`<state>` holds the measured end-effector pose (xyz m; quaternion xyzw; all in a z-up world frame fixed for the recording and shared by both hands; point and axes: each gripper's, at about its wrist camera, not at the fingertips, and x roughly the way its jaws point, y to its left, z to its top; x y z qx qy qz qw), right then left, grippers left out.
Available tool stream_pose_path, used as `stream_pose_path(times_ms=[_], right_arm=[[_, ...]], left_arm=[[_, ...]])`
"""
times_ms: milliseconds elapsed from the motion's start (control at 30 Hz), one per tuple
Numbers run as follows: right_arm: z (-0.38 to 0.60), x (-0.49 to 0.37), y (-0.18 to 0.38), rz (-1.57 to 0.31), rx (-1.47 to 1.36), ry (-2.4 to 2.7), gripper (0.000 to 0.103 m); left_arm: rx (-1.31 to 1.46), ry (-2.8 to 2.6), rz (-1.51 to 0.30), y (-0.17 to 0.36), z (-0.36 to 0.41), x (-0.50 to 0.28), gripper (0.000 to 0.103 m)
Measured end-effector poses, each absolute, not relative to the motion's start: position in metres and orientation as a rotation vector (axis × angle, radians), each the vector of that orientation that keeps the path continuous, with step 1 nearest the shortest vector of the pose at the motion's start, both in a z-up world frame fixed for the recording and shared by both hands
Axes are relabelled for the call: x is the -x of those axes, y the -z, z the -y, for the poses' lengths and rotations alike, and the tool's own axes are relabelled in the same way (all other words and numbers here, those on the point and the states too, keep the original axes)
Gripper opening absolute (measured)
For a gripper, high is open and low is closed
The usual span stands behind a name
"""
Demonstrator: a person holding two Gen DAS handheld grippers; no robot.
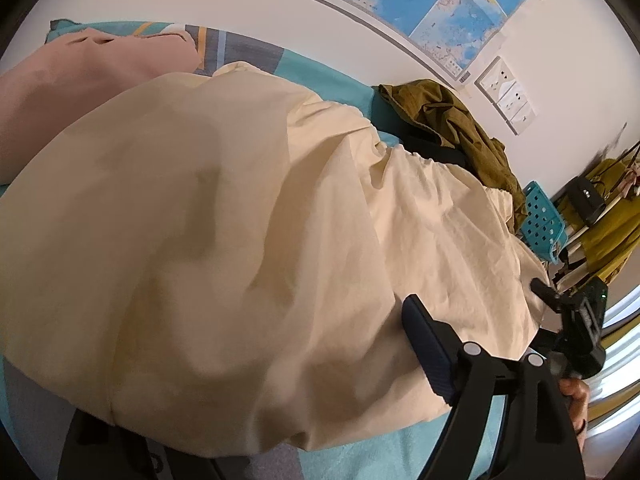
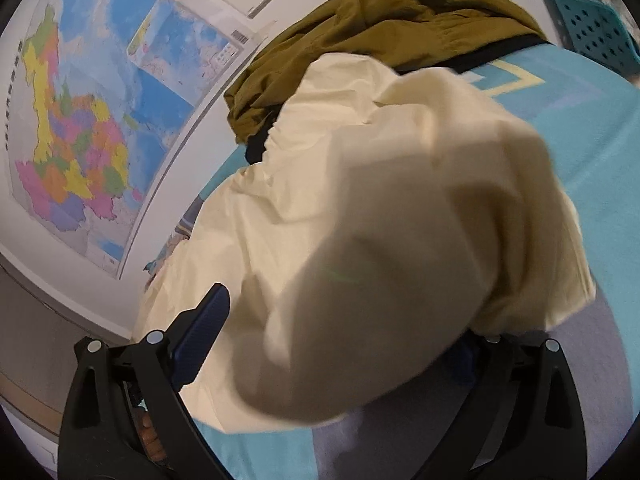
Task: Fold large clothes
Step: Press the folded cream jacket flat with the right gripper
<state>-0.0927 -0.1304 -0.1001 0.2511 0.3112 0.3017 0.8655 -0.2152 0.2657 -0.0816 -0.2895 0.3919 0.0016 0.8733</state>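
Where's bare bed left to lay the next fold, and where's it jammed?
Free: the teal bedspread right of the cream garment in the right wrist view, running to the near edge. A thin strip shows below the garment's near hem in the left wrist view. Crowded: the far wall side, where the olive garment overlaps the cream one, and the pink cloth.

The right gripper (image 2: 340, 344), jaws spread wide, is reaching under a draping cream garment (image 2: 400, 208), an olive garment (image 2: 380, 28) lying at twelve o'clock and a wall map (image 2: 88, 120) hanging at nine o'clock.
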Motion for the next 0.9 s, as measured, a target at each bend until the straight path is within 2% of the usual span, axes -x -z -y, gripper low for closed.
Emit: stream_pose_path(times_ms=[100,167,267,333,400,500,533,600,667,700,833,900], right_arm=[[0.127,0.083,0.1,-0.657,-0.532,-0.656,0.075],[0.127,0.075,0.1,-0.66,-0.557,-0.677,0.071],[0.126,0.072,0.099,-0.662,-0.568,-0.705,0.071],[0.125,0.071,0.098,-0.658,-0.572,-0.72,0.073],[0.12,0.071,0.095,-0.655,-0.542,-0.726,0.081],[0.11,0.068,0.093,-0.651,-0.499,-0.713,0.079],[0.109,0.066,0.094,-0.652,-0.497,-0.71,0.075],[0.111,0.063,0.097,-0.661,-0.51,-0.721,0.053],[0.114,0.06,0.1,-0.674,-0.534,-0.747,0.043],[0.116,0.057,0.102,-0.684,-0.549,-0.759,0.041],[0.112,0.057,0.101,-0.677,-0.52,-0.754,0.045],[0.104,0.058,0.099,-0.67,-0.473,-0.744,0.054]], left_arm=[[0.645,0.002,-0.808,0.082,-0.275,0.212,0.079],[0.644,0.008,-0.804,0.083,-0.277,0.21,0.079],[0.617,-0.005,-0.814,0.081,-0.275,0.205,0.079],[0.607,-0.019,-0.817,0.081,-0.274,0.202,0.075],[0.596,-0.032,-0.82,0.081,-0.273,0.199,0.071],[0.564,-0.052,-0.833,0.08,-0.27,0.195,0.068],[0.551,-0.061,-0.84,0.079,-0.268,0.193,0.067],[0.523,-0.074,-0.851,0.077,-0.265,0.189,0.063],[0.503,-0.078,-0.862,0.077,-0.263,0.186,0.062],[0.502,-0.078,-0.866,0.076,-0.264,0.186,0.062],[0.518,-0.073,-0.872,0.078,-0.266,0.183,0.065],[0.509,-0.071,-0.871,0.078,-0.265,0.181,0.07]])
